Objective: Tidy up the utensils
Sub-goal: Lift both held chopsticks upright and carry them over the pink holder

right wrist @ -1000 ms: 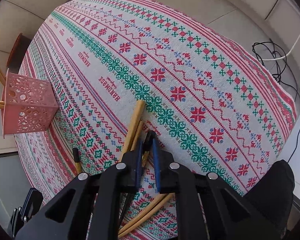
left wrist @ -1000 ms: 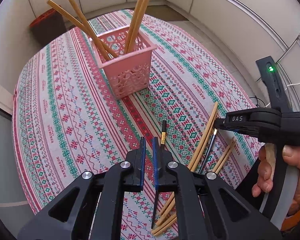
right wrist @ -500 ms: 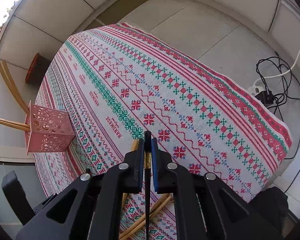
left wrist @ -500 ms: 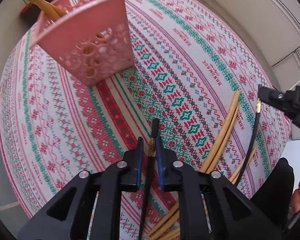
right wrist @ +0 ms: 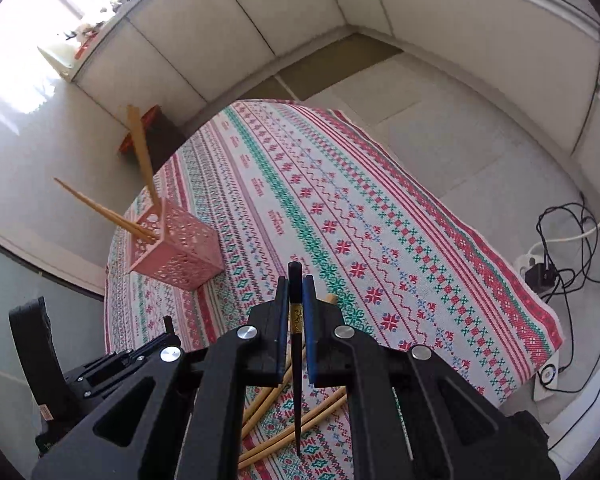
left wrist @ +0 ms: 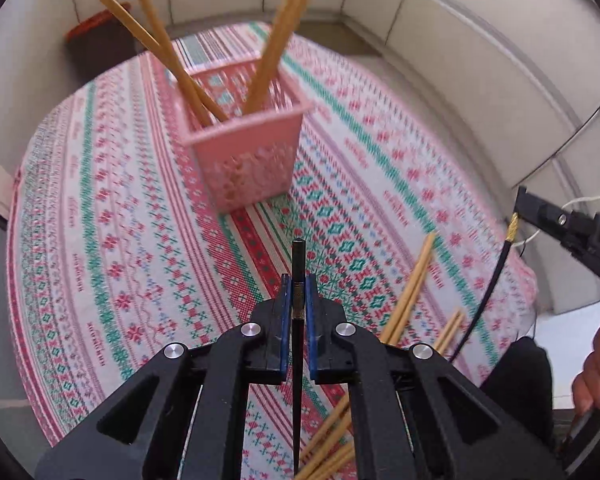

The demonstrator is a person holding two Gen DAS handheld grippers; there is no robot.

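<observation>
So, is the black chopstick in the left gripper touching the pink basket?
Apart. The left wrist view shows the black chopstick tip short of the pink basket, with bare tablecloth between them.

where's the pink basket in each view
Left wrist: the pink basket stands upper centre, straight ahead of the left gripper, with wooden chopsticks sticking out.
Right wrist: the pink basket sits at mid-left, far from the right gripper.
Shared landmark: the patterned tablecloth under it.

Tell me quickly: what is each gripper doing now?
Left gripper: closed on a black chopstick.
Right gripper: closed on another black chopstick.
</observation>
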